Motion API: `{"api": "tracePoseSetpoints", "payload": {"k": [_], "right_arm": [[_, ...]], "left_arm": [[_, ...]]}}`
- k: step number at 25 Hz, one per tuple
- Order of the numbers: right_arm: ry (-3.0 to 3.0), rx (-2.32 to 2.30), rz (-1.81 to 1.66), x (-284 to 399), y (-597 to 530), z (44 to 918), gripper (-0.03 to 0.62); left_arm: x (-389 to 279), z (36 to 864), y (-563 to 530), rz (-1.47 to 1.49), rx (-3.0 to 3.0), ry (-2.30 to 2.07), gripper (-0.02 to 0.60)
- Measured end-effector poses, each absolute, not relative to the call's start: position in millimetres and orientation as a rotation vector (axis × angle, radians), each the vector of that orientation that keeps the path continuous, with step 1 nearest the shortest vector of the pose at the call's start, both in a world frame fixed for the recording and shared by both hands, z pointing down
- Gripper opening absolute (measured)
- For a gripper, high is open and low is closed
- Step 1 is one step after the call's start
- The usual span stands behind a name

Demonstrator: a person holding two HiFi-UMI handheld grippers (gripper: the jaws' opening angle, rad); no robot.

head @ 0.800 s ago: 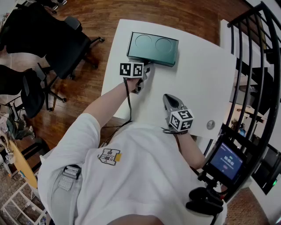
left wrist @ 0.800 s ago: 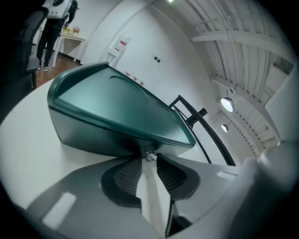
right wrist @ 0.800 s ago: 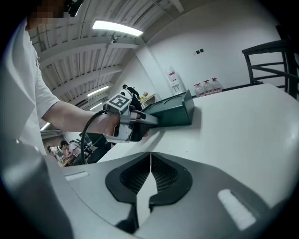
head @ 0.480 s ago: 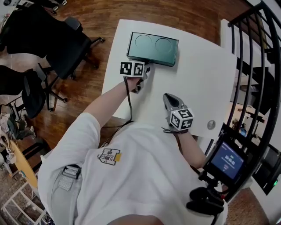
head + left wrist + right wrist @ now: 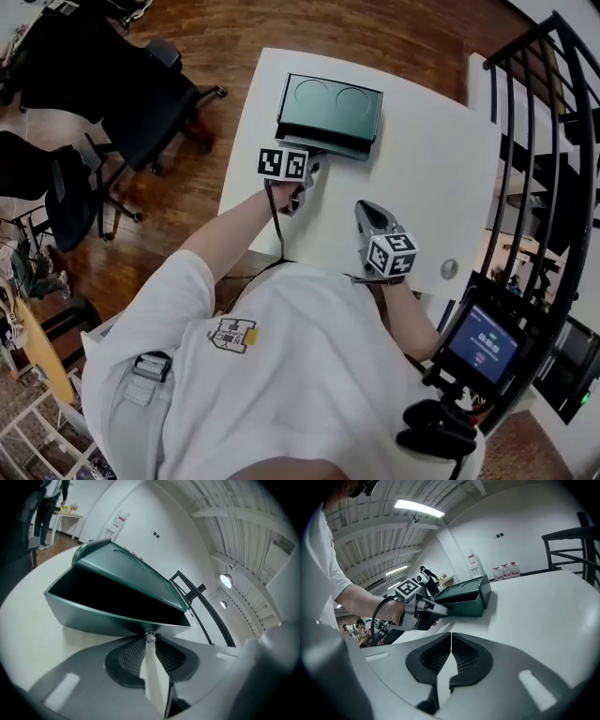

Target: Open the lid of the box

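The lid (image 5: 333, 101) has come up at its near edge since a moment ago, and a dark gap now shows between it and the box (image 5: 327, 142) base. The left hand-held gripper has eased back toward the person.

Nearest, well short of the box and to its right, the right hand-held gripper (image 5: 451, 634) rests on the white surface (image 5: 431, 178), jaws closed and empty.

Just in front of the box, the left hand-held gripper (image 5: 149, 638) has its jaws pressed together. Their tips touch the box's near edge, where a small shiny bit sits. Whether that bit is pinched, I cannot tell.

The box stands at the far side of the surface, its lid tilted as if hinged along the far edge.

It looks rigid, smooth-walled and probably light, so the base may slide or lift as the lid rises. The near lip of the lid, around its middle, seems the best hold. The idle gripper could steady the base.
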State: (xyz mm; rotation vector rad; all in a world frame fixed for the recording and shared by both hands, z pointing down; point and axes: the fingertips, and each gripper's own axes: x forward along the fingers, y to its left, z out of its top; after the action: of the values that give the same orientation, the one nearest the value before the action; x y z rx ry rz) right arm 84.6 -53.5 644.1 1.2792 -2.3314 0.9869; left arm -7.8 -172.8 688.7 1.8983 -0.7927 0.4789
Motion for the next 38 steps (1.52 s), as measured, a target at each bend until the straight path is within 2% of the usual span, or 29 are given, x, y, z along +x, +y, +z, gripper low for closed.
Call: {"api": "tracePoseSetpoints", "payload": {"k": [9,28,30,38], "right_arm": [[-2.336,1.300,0.957,105,-34,625,0.005],[-2.362,1.315,0.923,89,-6,611,0.005],[-2.360,1.309,0.928,88,-2,614,0.005],[-2.339,1.280,0.972,82,15,622,0.003]], "left_arm": [[3,682,-99,0.492,1.888,-0.763,0.064],[-15,659,-53,0.330,1.908,-0.674,0.075],[-28,652,-30,0.308,1.925,-0.660,0.000],[-61,649,9,0.350,1.937,-0.718,0.000]]}}
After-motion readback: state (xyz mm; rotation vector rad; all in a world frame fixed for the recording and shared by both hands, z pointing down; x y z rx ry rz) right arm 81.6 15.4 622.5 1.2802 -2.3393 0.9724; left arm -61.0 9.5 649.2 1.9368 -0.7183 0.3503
